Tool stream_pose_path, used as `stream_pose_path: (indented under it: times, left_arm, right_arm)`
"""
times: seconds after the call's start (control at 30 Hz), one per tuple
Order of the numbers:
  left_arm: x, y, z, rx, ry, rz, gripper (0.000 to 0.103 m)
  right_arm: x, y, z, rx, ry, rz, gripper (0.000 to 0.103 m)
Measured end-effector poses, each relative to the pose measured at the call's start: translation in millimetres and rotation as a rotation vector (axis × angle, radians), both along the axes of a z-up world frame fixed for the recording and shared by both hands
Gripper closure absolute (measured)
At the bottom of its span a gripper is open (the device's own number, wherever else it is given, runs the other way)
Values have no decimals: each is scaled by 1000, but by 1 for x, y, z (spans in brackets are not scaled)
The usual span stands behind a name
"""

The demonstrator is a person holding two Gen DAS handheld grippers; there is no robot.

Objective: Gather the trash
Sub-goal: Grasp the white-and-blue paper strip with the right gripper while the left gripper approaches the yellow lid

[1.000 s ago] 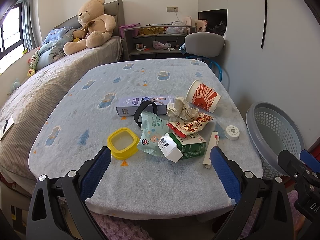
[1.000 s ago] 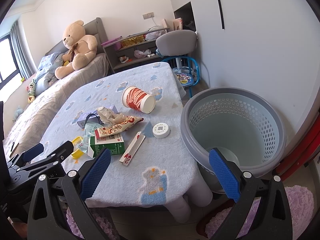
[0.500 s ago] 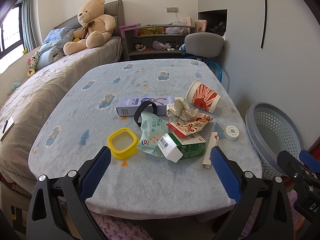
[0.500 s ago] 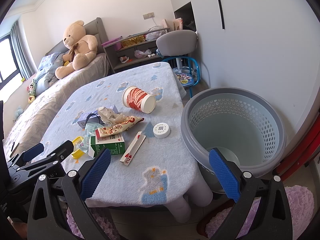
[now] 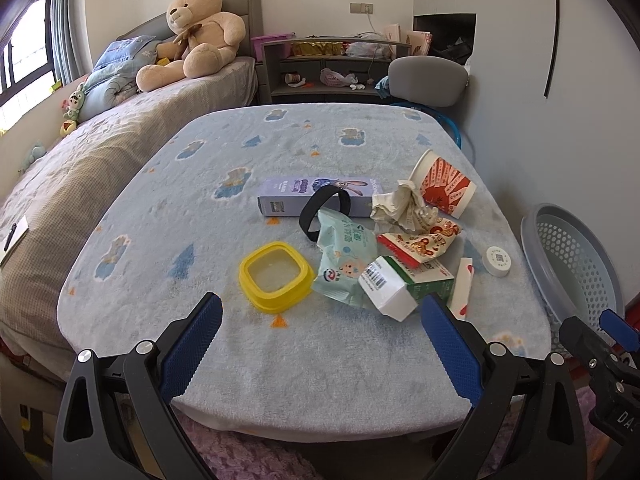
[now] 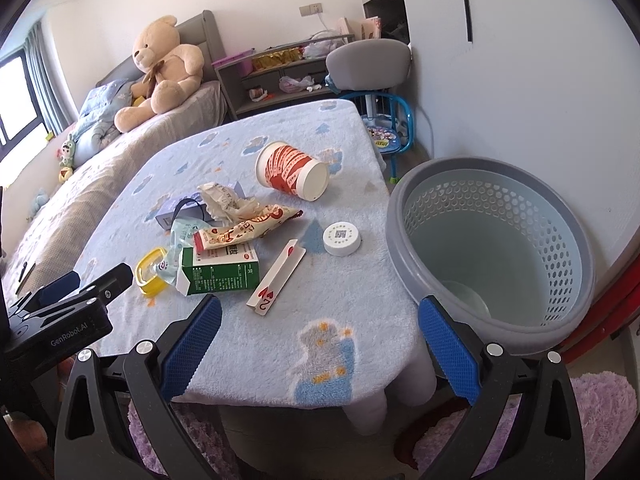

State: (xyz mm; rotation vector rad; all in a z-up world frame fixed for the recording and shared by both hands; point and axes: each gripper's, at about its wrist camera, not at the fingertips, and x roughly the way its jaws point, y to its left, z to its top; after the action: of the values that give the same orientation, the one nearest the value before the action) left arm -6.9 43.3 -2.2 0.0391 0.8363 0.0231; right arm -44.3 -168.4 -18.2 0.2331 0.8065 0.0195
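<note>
Both claws are held spread wide and empty at the near edge of the table [image 5: 360, 380]. Ahead of the left claw [image 5: 320, 344], a yellow lid [image 5: 276, 276] is seen close in front, with a wipes packet [image 5: 344, 256] and a green carton [image 5: 404, 286] just beyond its right finger. Farther ahead lie a snack wrapper [image 5: 420, 242], a crumpled paper [image 5: 400, 206], a tipped paper cup [image 5: 446, 188], a purple box [image 5: 320, 194] and a black band [image 5: 324, 212]. Ahead of the right claw [image 6: 318, 340], a folded card [image 6: 278, 278] and a white cap [image 6: 341, 239] are seen apart on the cloth. Beside its right finger, off the table, stands the grey basket [image 6: 496, 248].
</note>
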Motion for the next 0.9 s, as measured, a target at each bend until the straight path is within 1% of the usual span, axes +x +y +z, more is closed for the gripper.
stream_pose_path:
  times: [0.13,0.4,0.67,0.77,0.9]
  left_arm:
    - [9,19,-8,-9,21,27,8]
    - [25,49,-19,20,24,76,8]
    - [35,66,-28,-2,37,97,8]
    - [38,68,-34,-7,51,98,8]
    - [41,69,-40,-13,64,96,8]
  right_arm:
    - [15,12,-16,0,56,24,7]
    - [50,35,-46,-27,134,52,7]
    - [75,45,-66,-74,179,36,7]
    - [79,45,-72,-83,191,28,7]
    - [82,46,-77,-119,200,9,7]
